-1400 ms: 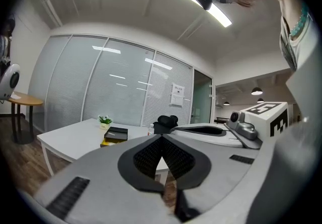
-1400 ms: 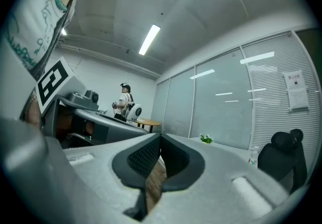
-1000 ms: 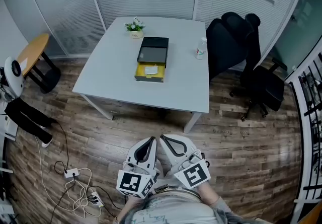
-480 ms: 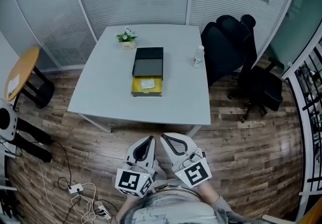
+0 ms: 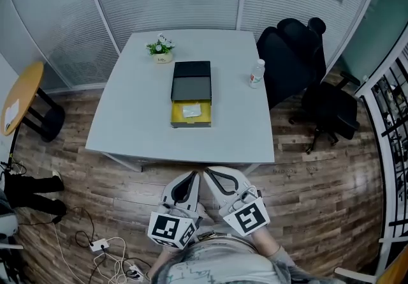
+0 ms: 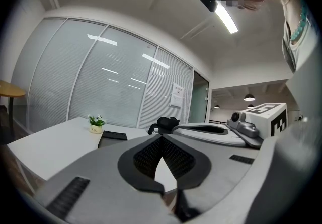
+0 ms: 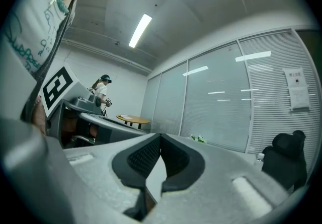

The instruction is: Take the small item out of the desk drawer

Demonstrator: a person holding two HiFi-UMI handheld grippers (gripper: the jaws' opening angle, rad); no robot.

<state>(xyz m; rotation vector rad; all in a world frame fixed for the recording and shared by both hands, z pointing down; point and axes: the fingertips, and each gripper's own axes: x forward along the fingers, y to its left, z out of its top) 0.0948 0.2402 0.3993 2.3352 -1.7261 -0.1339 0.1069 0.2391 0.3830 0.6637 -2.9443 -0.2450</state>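
The drawer (image 5: 190, 115) is already open on the surface (image 5: 127, 117) with the small item (image 5: 192, 110) inside, but the left hand-held gripper (image 5: 192, 176) and right hand-held gripper (image 5: 208, 175), both closed and empty, are short of it, so retrieval is not yet done.

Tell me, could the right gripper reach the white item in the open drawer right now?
Probably not yet: the right gripper sits short of the table, far from the item. Nothing blocks the open drawer.

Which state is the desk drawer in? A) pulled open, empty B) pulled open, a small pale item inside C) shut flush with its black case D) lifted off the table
B: the head view shows the yellow drawer pulled out of the black case, a small white item lying in it.
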